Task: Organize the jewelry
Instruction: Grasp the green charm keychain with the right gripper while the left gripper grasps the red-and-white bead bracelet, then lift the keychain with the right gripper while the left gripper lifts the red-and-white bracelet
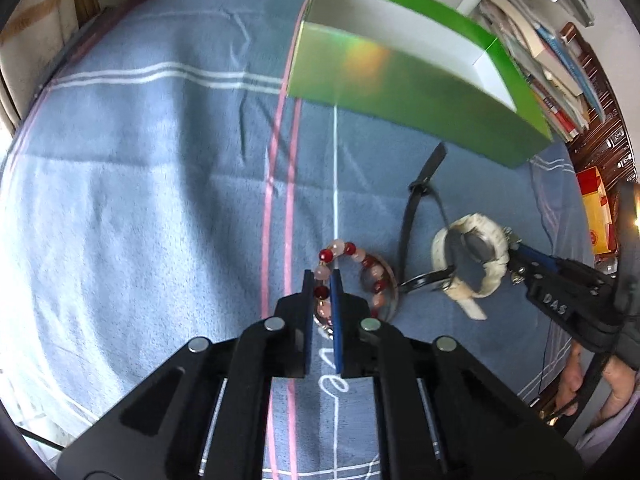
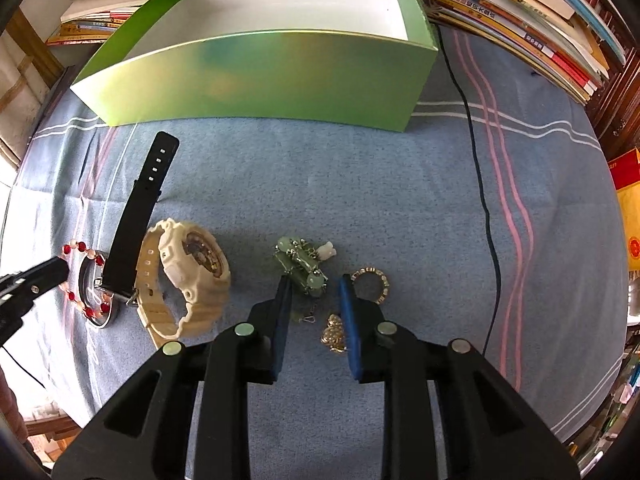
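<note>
On blue cloth (image 2: pixel 360 184): left gripper (image 1: pixel 322 280) jaws pinching bead bracelet (image 1: pixel 360 264); right gripper (image 2: pixel 316 292) jaws spread around jade bracelet (image 2: pixel 300 264).

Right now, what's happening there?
Left gripper shut on bead bracelet. Right gripper open around jade piece. Green box unobstructed.

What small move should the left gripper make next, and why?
Probably lift the bead bracelet and carry it toward the green box. The left gripper looks shut on its beads, it lies on the cloth, and the box stands open ahead.
</note>
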A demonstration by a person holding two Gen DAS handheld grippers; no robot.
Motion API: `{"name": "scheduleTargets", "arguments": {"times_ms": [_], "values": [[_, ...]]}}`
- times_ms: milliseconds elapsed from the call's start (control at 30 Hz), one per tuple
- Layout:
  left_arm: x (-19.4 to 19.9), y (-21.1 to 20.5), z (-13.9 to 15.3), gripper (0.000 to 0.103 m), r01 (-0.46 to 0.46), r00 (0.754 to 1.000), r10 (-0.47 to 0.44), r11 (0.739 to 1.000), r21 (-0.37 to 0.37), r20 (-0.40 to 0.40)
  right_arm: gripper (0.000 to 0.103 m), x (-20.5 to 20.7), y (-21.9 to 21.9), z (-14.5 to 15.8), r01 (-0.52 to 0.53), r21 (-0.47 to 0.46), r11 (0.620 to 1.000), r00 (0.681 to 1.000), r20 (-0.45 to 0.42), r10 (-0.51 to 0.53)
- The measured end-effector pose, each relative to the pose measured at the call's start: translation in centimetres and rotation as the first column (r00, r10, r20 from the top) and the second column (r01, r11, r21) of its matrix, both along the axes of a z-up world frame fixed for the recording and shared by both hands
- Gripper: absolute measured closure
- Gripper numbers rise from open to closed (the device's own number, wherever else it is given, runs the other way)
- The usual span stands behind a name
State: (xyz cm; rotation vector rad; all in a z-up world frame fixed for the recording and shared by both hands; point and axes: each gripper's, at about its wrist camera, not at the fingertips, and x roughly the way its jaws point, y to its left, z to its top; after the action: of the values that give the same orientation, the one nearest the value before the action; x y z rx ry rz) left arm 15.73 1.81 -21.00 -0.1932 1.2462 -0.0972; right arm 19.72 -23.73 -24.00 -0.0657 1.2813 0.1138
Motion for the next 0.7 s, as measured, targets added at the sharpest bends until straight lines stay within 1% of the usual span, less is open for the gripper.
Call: {"name": "scheduleTargets", "arguments": {"times_ms": [67, 167, 233, 367, 500, 533, 567, 600, 633, 700], "values": [[-0.1, -0.1, 1.0, 0.095, 0.002, 1.0, -0.002, 1.0, 0.006, 0.021, 0.078, 0.0, -0.3, 0.2, 0.004, 0.001, 1.0, 1.0, 0.005, -0.004], [-0.4, -0.9, 2.1, 0.095, 0.017, 0.998, -0.019, 0.999, 0.04, 0.056, 0.078, -0.1, -0.4, 0.2, 0.002, -0.005, 1.0, 1.0, 0.008, -0.002], [-0.5, -1.4, 2.0, 0.095, 0.027, 0.998, -0.03, 0.998, 0.052, 0.055, 0.078, -0.1, -0.2, 0.0, -0.006, -0.02, 1.0, 1.0, 0.01, 0.006], [-0.5, -2.0, 1.0, 0.095, 0.028, 0.999, -0.03, 0.998, 0.061, 0.026, 0.068, 0.1, 0.2, 0.1, -0.016, -0.019, 1.0, 1.0, 0.013, 0.016], [-0.4, -1.7, 0.4, 0.095, 0.018, 1.0, -0.019, 0.998, 0.068, 0.018, 0.068, 0.3, 0.9, -0.1, -0.035, -0.039, 0.999, 0.999, 0.022, 0.036], [-0.3, -1.6, 0.4, 0.095, 0.015, 1.0, -0.016, 0.997, 0.071, 0.018, 0.074, 0.4, 1.0, -0.1, -0.043, -0.04, 0.998, 0.999, 0.023, 0.044], [-0.3, -1.6, 0.4, 0.095, 0.014, 1.0, -0.015, 0.997, 0.071, 0.018, 0.084, 0.4, 1.2, 0.0, -0.048, -0.037, 0.998, 0.999, 0.024, 0.048], [-0.4, -1.5, 0.4, 0.095, 0.012, 1.0, -0.013, 0.997, 0.072, 0.018, 0.088, 0.5, 1.5, 0.2, -0.051, -0.036, 0.998, 0.998, 0.023, 0.052], [-0.3, -1.5, 0.5, 0.095, 0.009, 1.0, -0.01, 0.997, 0.074, 0.019, 0.088, 0.5, 1.6, 0.2, -0.054, -0.038, 0.998, 0.998, 0.025, 0.055], [-0.5, -1.4, 0.7, 0.095, 0.008, 1.0, -0.009, 0.997, 0.074, 0.023, 0.094, 0.4, 1.8, 0.7, -0.06, -0.041, 0.997, 0.997, 0.043, 0.062]]}}
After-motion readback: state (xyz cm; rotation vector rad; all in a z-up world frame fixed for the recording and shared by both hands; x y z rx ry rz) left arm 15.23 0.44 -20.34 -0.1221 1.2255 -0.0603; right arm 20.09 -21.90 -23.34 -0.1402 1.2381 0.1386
